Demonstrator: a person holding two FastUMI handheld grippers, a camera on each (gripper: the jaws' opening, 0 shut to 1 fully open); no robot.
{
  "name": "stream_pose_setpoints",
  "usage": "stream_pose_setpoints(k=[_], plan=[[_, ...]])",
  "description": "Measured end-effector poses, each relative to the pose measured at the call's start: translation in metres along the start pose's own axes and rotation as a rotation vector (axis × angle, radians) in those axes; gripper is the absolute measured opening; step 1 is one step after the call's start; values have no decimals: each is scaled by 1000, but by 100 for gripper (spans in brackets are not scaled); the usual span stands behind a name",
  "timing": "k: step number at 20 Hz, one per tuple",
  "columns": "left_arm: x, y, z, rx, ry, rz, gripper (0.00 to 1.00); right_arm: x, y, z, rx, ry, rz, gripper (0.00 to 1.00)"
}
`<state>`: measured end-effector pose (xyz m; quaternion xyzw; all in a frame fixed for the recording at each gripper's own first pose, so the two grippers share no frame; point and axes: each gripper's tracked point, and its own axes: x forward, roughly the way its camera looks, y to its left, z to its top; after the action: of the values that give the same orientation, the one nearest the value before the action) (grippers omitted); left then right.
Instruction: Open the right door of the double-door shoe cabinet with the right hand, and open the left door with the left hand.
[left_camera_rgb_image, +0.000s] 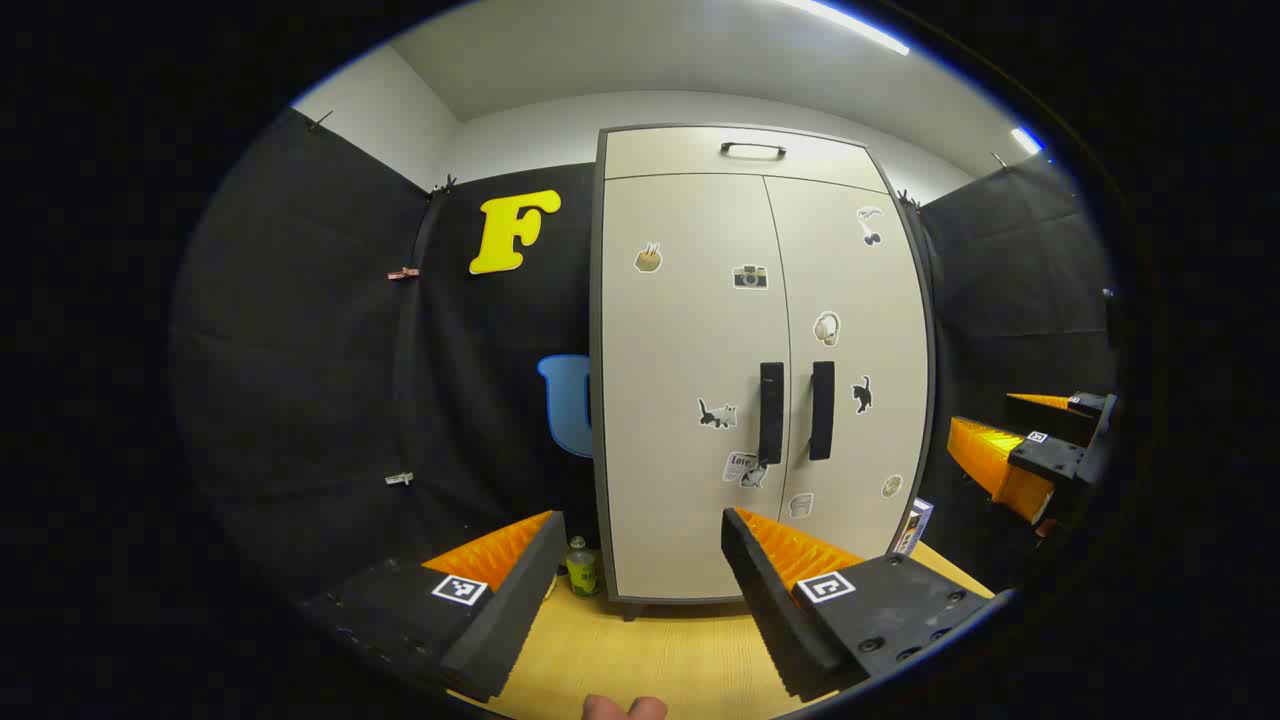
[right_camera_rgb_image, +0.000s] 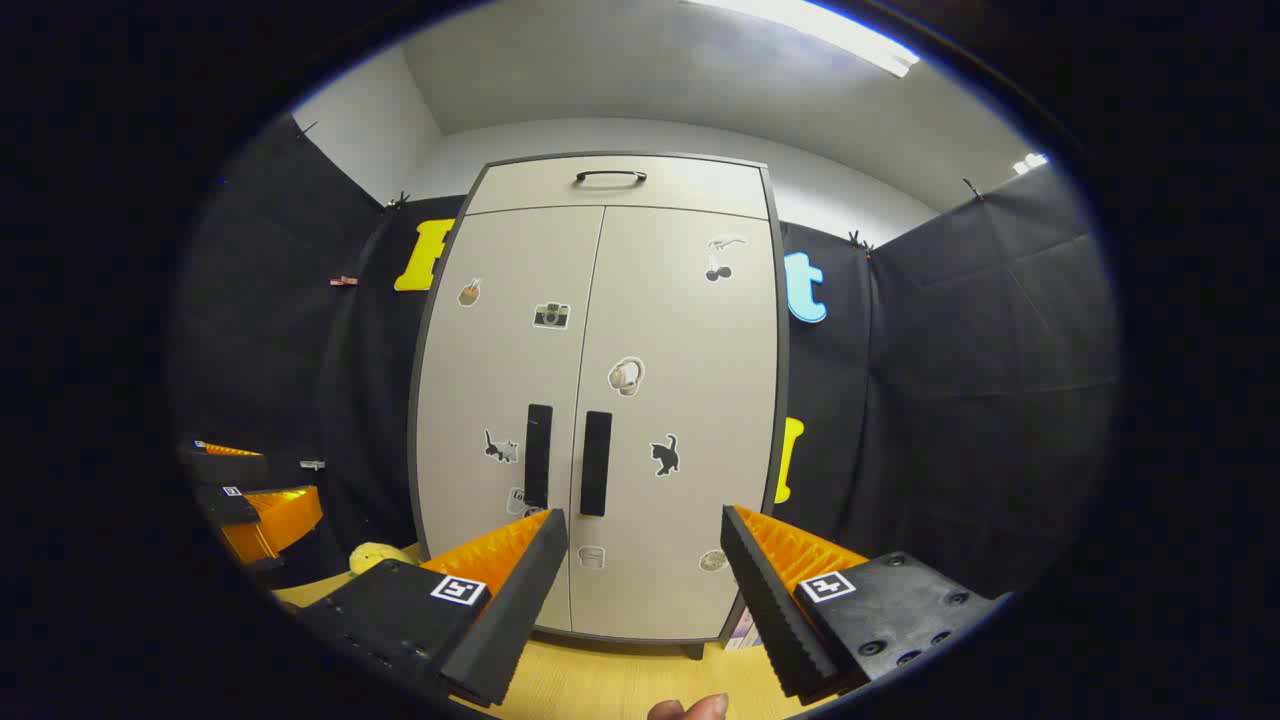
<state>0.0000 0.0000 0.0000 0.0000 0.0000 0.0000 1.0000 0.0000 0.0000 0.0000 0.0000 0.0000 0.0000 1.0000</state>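
In the left gripper view, the shoe cabinet (left_camera_rgb_image: 760, 370) stands tall in the middle of the frame, a bit to the right, on the wooden tabletop (left_camera_rgb_image: 660, 650). Both its doors are shut. The left door (left_camera_rgb_image: 685, 380) and the right door (left_camera_rgb_image: 855, 360) each have a dark handle, side by side near the middle seam, and little stickers are dotted over them. This view also shows a small green bottle (left_camera_rgb_image: 582, 568) at the cabinet's lower left corner and a small box (left_camera_rgb_image: 915, 527) at its lower right. My right gripper (left_camera_rgb_image: 1030, 450) pokes in at the right edge here. In the right gripper view, the cabinet (right_camera_rgb_image: 600, 400) sits in the middle, and I see something yellow (right_camera_rgb_image: 375, 556) low on the left where the bottle was. My left gripper (right_camera_rgb_image: 250, 500) shows at the lower left edge. My left gripper's fingers (left_camera_rgb_image: 500, 590) are spread wide apart at the bottom of its own view and hold nothing. My right gripper (right_camera_rgb_image: 640, 590) is spread wide too, empty, pointing at the lower part of the doors. Both are well apart from the handles. A bit of my hand (right_camera_rgb_image: 690, 709) peeks in at the very bottom.
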Motion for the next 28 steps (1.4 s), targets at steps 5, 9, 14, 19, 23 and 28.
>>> stream_pose_setpoints(k=[5, 9, 14, 19, 23, 28], plan=[[9, -1, 12, 19, -15, -15, 96, 0, -8, 9, 4, -18, -19, 98], [14, -4, 24, 34, -27, -24, 96, 0, -11, 10, 9, -16, -17, 97], [19, -6, 24, 34, -26, -35, 96, -2, -4, 10, 35, 2, 11, 97], [22, -2, 22, 29, -19, -32, 96, 1, 1, 12, 41, -3, 10, 97], [24, 2, 22, 29, -14, -28, 96, 1, 9, 13, 26, -7, 23, 97], [24, 6, 22, 32, -10, -26, 96, 6, 9, 9, 38, 19, 13, 98]])
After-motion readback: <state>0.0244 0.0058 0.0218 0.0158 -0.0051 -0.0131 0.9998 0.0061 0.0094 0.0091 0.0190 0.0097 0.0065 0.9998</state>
